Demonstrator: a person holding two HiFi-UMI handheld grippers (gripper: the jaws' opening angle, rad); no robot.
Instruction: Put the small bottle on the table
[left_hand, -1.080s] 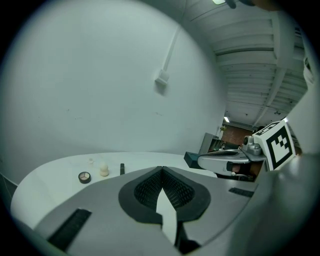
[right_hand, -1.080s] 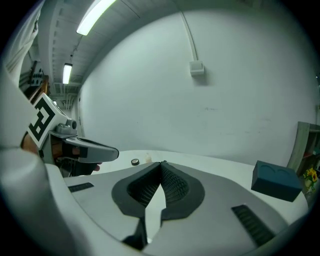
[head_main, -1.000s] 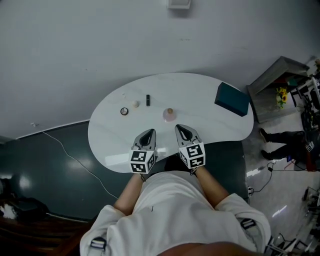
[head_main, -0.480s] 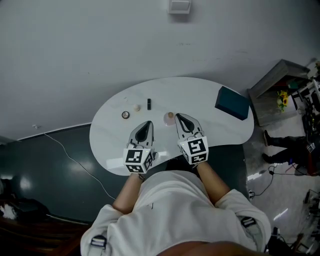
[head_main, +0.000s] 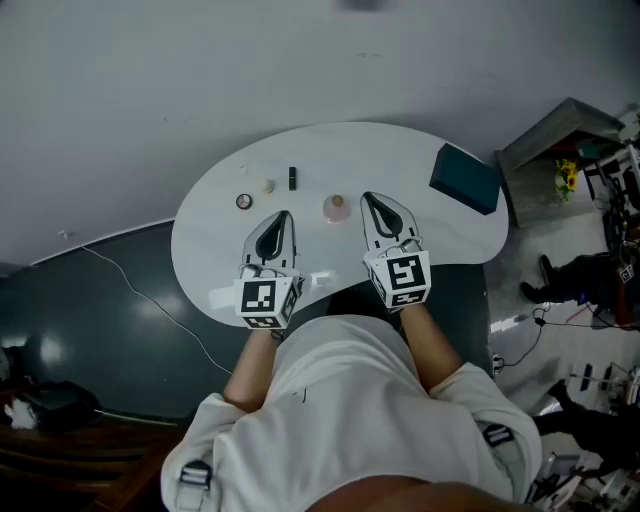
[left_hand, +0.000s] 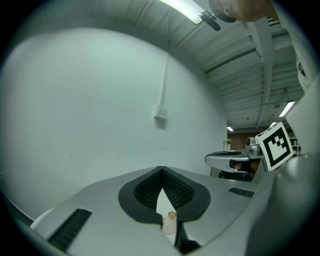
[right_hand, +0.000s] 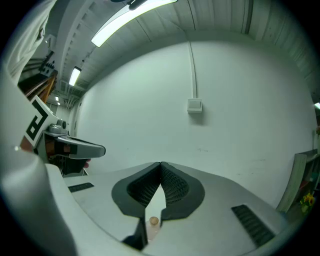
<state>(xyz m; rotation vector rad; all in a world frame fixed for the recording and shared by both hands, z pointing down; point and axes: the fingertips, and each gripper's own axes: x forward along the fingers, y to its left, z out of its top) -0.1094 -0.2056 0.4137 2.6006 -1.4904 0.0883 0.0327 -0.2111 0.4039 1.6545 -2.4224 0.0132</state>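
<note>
The small bottle (head_main: 337, 207), pinkish with a cork top, stands upright on the white table (head_main: 430, 235). It is between and slightly ahead of my two grippers, and neither touches it. My left gripper (head_main: 284, 214) hovers to its left, shut and empty. My right gripper (head_main: 367, 197) is just right of the bottle, also shut with nothing held. In the left gripper view the bottle (left_hand: 170, 223) shows low through the gap under the closed tips of the left gripper (left_hand: 162, 169). The right gripper view likewise shows the bottle (right_hand: 152, 223) below the right gripper (right_hand: 161, 164).
A small round disc (head_main: 244, 201), a pale knob (head_main: 267, 186) and a short black stick (head_main: 292, 178) lie at the table's back left. A teal box (head_main: 465, 180) sits at the right end. A cable (head_main: 140, 310) runs over the dark floor; shelving (head_main: 570, 150) stands right.
Both grippers have moved forward over the table from its near edge; the right tips now reach level with the bottle. The bottle has stayed in place.
</note>
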